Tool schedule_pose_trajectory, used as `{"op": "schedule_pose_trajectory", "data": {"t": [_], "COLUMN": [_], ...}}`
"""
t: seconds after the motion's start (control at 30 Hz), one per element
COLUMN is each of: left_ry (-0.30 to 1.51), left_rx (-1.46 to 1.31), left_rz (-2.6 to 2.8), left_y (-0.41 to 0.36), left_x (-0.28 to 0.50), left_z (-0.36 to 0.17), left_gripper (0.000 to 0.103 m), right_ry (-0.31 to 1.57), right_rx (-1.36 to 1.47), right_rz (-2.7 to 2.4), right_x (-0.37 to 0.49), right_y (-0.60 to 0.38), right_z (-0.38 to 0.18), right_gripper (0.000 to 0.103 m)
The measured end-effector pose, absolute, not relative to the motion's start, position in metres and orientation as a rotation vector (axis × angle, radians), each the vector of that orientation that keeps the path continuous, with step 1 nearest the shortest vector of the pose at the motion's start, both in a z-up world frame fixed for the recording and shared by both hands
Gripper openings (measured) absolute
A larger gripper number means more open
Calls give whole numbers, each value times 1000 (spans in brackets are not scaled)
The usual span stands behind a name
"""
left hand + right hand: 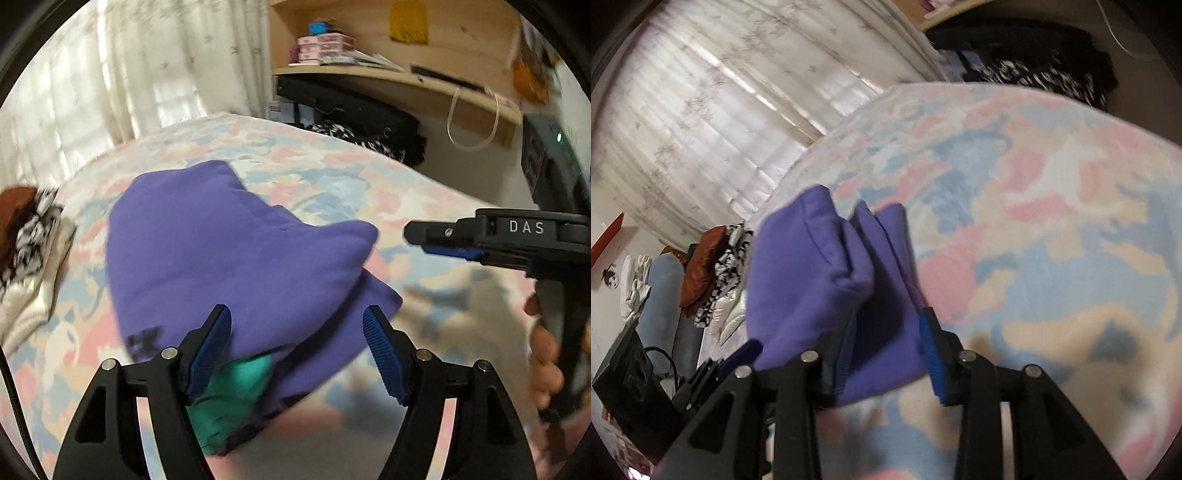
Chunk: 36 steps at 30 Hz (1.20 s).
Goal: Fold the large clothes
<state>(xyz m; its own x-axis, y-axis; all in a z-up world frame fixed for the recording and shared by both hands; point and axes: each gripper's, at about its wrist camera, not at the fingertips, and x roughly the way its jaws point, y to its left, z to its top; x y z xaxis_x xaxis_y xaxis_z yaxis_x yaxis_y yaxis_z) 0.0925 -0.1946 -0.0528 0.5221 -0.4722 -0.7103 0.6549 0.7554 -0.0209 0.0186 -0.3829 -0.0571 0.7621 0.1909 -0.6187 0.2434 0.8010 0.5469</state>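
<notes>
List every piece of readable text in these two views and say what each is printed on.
"DAS": white letters on the black body of the right gripper, seen in the left wrist view.
Dark print on the purple garment, near the left gripper: too blurred to read.
Pink boxes on the shelf: print too small to read.
Right wrist view: no readable text.
</notes>
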Motion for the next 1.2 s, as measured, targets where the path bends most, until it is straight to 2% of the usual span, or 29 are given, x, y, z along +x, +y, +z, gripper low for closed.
{"op": "schedule_pose_trajectory", "data": {"t": [0.1, 0.23, 0.37, 0.47, 0.57, 0.87, 0.93, 0.97, 1.0, 1.13, 1.2], "left_ry": [809, 851, 902, 899, 871, 840, 840, 845, 847, 847, 840], "left_rx": [186, 161, 168, 189, 180, 287, 288, 285, 284, 353, 408], "left_rz": [-645, -537, -506, -533, -556, -562, -566, -569, -573, -599, -601], "left_y": [-160, -127, -121, -133, -144, -168, -168, -167, -168, -188, -204], "left_x": [115, 162, 202, 226, 242, 263, 263, 263, 263, 253, 248], "left_z": [-37, -35, -53, -64, -67, -74, -75, -74, -74, -75, -78], "left_gripper": [72, 73, 73, 73, 84, 95, 96, 96, 96, 97, 102], "right_ry": [715, 779, 875, 986, 1055, 1152, 1107, 1086, 1060, 933, 901], "right_rx": [611, 596, 600, 645, 656, 774, 711, 665, 638, 636, 611], "right_rz": [6, 104, 189, 275, 297, 464, 469, 459, 448, 399, 360], "right_x": [32, 75, 131, 180, 210, 250, 244, 239, 231, 192, 173], "right_y": [-384, -387, -387, -385, -379, -366, -358, -354, -352, -369, -375], "right_z": [-39, -28, -32, -51, -69, -117, -113, -109, -104, -75, -64], "right_gripper": [47, 51, 59, 59, 59, 58, 41, 20, 14, 12, 12]}}
